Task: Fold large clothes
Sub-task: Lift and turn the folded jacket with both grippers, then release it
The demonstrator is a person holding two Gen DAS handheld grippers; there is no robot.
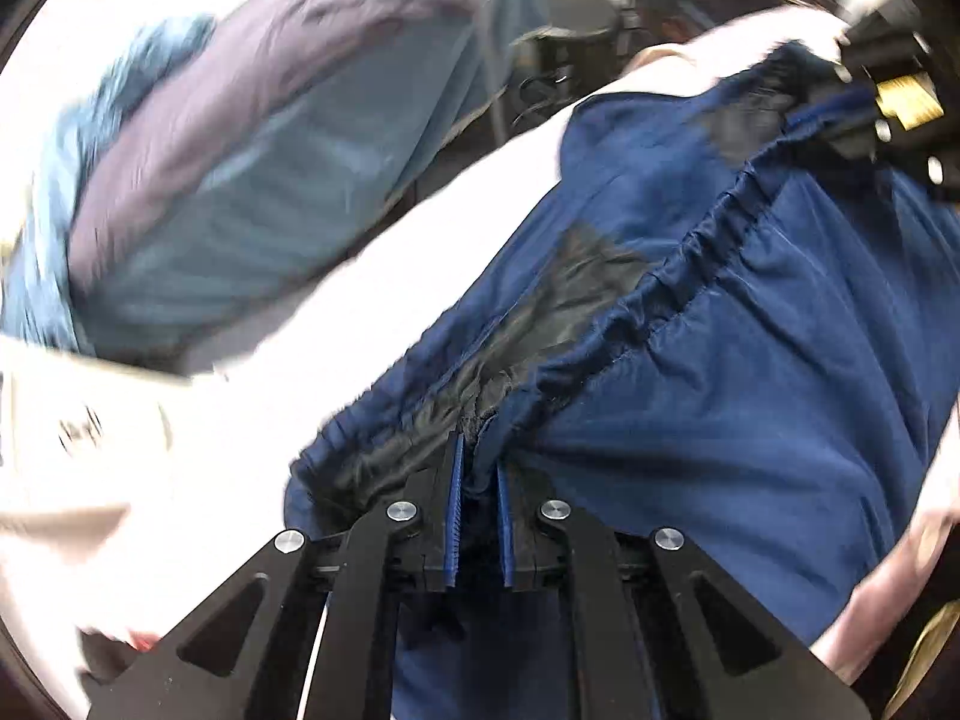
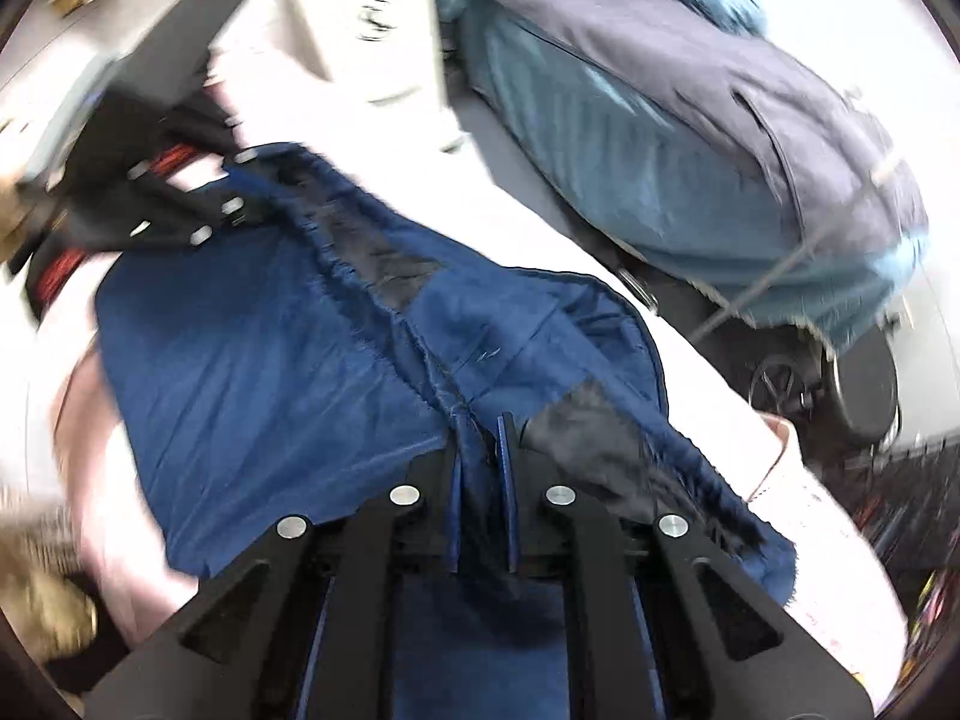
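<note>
Dark blue trousers (image 1: 750,372) with a gathered elastic waistband and black lining lie on a white table (image 1: 372,312). My left gripper (image 1: 480,456) is shut on the waistband at one end, blue cloth pinched between its ribbed pads. In the right wrist view the same trousers (image 2: 252,324) spread out to the left. There my right gripper (image 2: 483,438) is shut on the waistband's other end, beside a flap of black lining (image 2: 576,426). Each view shows the other gripper at the far end of the waistband: the right gripper (image 1: 888,90), the left gripper (image 2: 174,204).
A pile of light blue and grey-purple clothes (image 1: 210,168) (image 2: 690,120) lies across the table's far edge. A white box (image 2: 366,18) stands near it. A black round stool (image 1: 570,30) and chair wheels (image 2: 798,384) sit beyond the table. A pink cloth (image 2: 102,450) lies under the trousers.
</note>
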